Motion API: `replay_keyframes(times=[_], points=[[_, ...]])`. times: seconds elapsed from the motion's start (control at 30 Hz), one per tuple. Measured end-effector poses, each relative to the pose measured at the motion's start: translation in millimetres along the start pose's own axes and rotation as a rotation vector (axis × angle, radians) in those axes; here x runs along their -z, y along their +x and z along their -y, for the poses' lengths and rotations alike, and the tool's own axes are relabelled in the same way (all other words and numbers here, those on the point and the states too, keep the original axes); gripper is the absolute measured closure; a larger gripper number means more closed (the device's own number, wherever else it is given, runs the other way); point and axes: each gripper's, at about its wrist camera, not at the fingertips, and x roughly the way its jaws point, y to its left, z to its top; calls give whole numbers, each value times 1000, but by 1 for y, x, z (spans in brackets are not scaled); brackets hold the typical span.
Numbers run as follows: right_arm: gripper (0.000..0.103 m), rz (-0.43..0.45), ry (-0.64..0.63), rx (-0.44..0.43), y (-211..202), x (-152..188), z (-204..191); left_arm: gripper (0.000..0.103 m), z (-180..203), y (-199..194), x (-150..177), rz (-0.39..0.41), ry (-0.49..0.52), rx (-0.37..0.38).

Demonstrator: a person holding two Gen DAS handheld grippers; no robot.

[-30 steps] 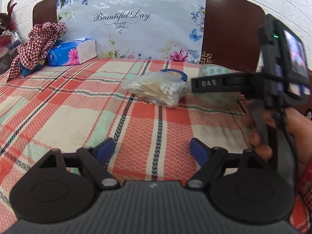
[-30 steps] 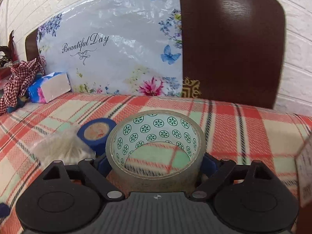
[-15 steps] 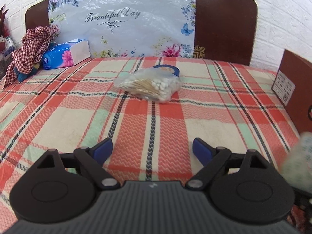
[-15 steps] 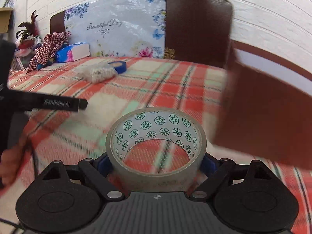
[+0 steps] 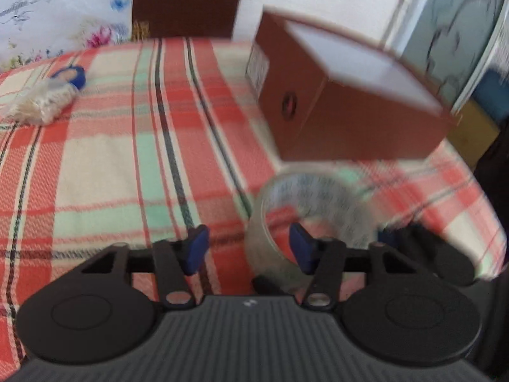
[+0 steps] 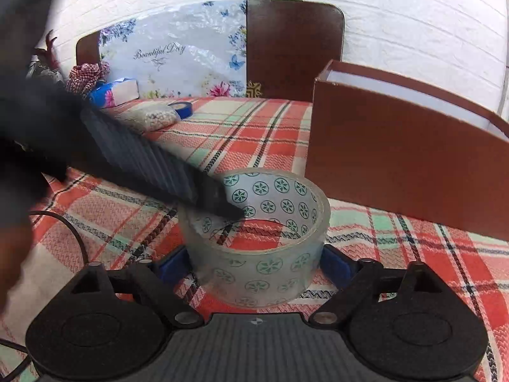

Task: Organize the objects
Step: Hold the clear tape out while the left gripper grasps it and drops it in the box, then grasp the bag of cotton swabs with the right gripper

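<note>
Clear-plastic tape roll with a green flower-print core (image 5: 313,210), left wrist view: heavily blurred, it sits right of centre, its ring wrapped around the left gripper's (image 5: 249,248) right blue pad (image 5: 300,250). That pad is inside the bore; the left pad is outside, over the red-and-cream plaid cloth (image 5: 105,159). Fingers spread apart, clamping nothing. The right gripper's dark body shows only as a smear behind the roll, so its fingers can't be read here. The brown open-top cardboard box (image 5: 346,95) sits toward the cloth's far-right corner, just beyond the roll. A clear bag of cotton swabs (image 5: 41,103) and a blue tape roll (image 5: 71,74) lie well apart at the far-left side.

Right wrist view: sharp. The roll (image 6: 257,254) sits centred between the right gripper's (image 6: 254,265) blue pads (image 6: 337,265), both pressed on its outer wall, so clenched on it. Roll axis is near vertical, bore opening upward, slightly tilted away. The left gripper's dark finger (image 6: 203,194) comes in from the left and dips into the bore at the roll's near-left rim. The box (image 6: 397,165) stands just right of and behind the roll, its wall top above the roll's rim.

Key relation, my read: the box lies forward-right of the right fingers, which are the ones carrying the roll. The left finger in the bore could snag a lift.
</note>
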Motion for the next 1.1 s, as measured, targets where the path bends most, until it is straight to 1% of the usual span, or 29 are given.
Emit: replay_keyframes(times=[0.03, 0.07, 0.1, 0.13, 0.17, 0.2, 0.23, 0.27, 0.33, 0.43, 0.5, 0.57, 0.6, 0.63, 0.67, 0.73, 0.8, 0.83, 0.87, 0.93, 0.97, 1.03, 1.1], points=[[17, 14, -21, 6, -1, 1, -3, 51, 2, 0, 3, 21, -2, -7], [17, 34, -37, 0, -3, 1, -7, 65, 4, 0, 3, 12, 10, -11], [17, 62, -55, -10, -8, 1, -7, 69, 9, -3, 2, 10, 29, -1], [17, 101, -73, 6, -13, 2, -10, 69, 13, -10, 2, 30, 39, -6], [16, 154, -85, 22, -21, 3, -12, 64, 17, -20, -3, 59, 54, -9], [16, 213, -87, 26, -29, 3, -12, 55, 24, -30, -7, 93, 77, 0], [16, 273, -81, 27, -38, 3, -10, 52, 31, -39, -12, 135, 99, 7], [16, 334, -83, 45, -45, 2, -8, 51, 40, -48, -20, 177, 124, 13], [16, 436, -89, 119, -54, -5, 0, 51, 57, -58, -39, 236, 163, 35], [16, 515, -30, 194, -59, -25, 29, 45, 88, -58, -73, 299, 219, 86], [16, 526, -3, 241, -54, -40, 52, 43, 109, -45, -96, 328, 263, 89], [16, 521, 40, 278, -43, -55, 76, 42, 127, -26, -116, 337, 281, 85], [16, 512, 51, 296, -35, -62, 88, 38, 134, -17, -126, 343, 283, 73], [16, 493, 62, 316, -23, -69, 99, 33, 139, -7, -134, 348, 282, 52], [15, 463, 71, 324, -9, -76, 109, 24, 142, 2, -141, 357, 274, 17], [15, 406, 98, 317, 19, -85, 127, 22, 145, 22, -152, 360, 259, -45], [10, 368, 127, 319, 39, -85, 137, 23, 142, 38, -157, 326, 249, -97], [10, 371, 169, 304, 39, -82, 142, 23, 139, 41, -155, 312, 238, -110], [10, 376, 186, 301, 37, -80, 143, 23, 132, 41, -150, 306, 228, -100], [10, 420, 160, 327, 27, -75, 137, 23, 124, 31, -136, 308, 228, -74], [10, 438, 142, 337, 21, -72, 132, 23, 121, 23, -129, 317, 234, -61], [10, 491, 128, 351, 5, -64, 120, 22, 114, 2, -110, 354, 247, -12], [10, 553, 97, 347, -13, -55, 102, 22, 102, -23, -89, 391, 247, 35]])
